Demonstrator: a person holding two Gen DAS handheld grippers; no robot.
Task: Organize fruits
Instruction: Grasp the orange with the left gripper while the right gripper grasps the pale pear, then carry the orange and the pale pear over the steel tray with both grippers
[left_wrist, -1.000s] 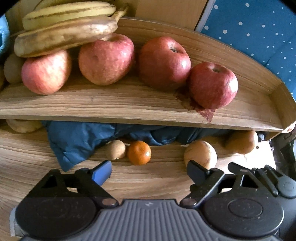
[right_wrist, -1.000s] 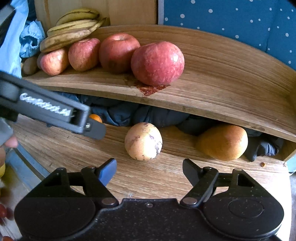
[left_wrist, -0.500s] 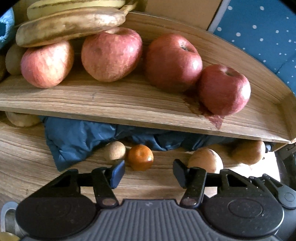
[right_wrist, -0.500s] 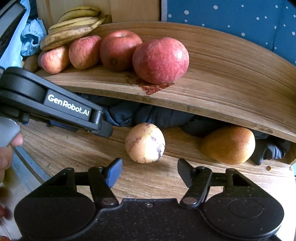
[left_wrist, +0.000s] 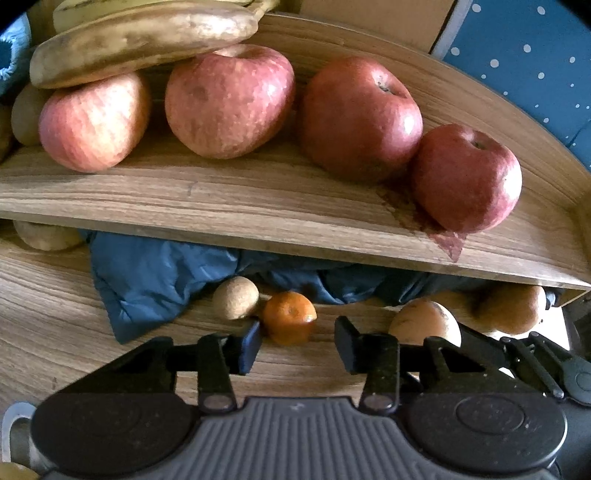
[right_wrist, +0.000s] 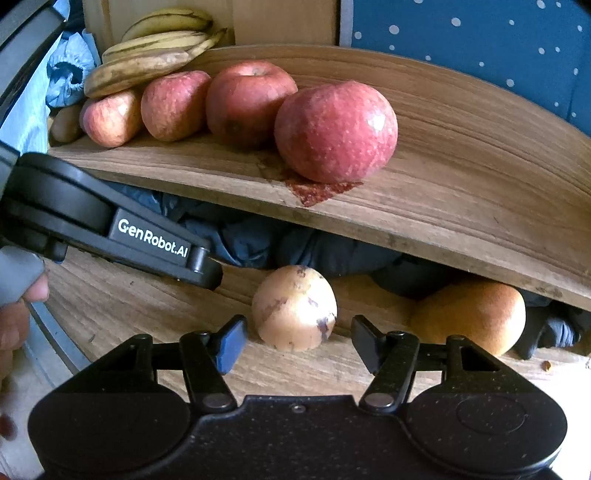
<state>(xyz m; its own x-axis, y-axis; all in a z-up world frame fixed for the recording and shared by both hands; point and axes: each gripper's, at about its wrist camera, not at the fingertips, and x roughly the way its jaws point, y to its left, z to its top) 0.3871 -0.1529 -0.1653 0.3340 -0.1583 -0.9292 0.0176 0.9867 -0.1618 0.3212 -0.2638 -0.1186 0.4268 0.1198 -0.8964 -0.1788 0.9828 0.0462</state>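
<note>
Wood grain ran everywhere: a curved wooden shelf (left_wrist: 258, 206) sat raised over the worktop (left_wrist: 55, 332), with blue dotted fabric (right_wrist: 480, 33) behind. Up on that shelf, four red apples (left_wrist: 229, 99) stood in a row, and bananas (left_wrist: 140, 40) lay across the two at the left end. Under the shelf, a crumpled blue cloth (left_wrist: 155, 273) was bunched up on the worktop.

Down low, the left tool (left_wrist: 295, 343) pointed steeply at a small orange mandarin (left_wrist: 290, 317) sitting on the worktop just in front of the cloth. Its jaws had just been closing in, but they stood apart, the left fingertip (left_wrist: 251, 341) right at the mandarin's side and the right one clear of it, so no grip. A small brown round fruit (left_wrist: 235, 297), maybe a kiwi, sat touching the mandarin on its left.

Over on the other side, the right tool (right_wrist: 297, 343) hung over a pale blotchy pear (right_wrist: 294, 308), which rested on the worktop at the shelf's front edge. Those jaws had been narrowing too, yet both fingertips stood off the fruit, gaps showing on either side. A second, more golden pear (right_wrist: 476, 317) lay to the right, half tucked under the shelf. From the right wrist view, the left tool's black body reached in from the left, a person's fingers (right_wrist: 22, 306) on its grey handle.
</note>
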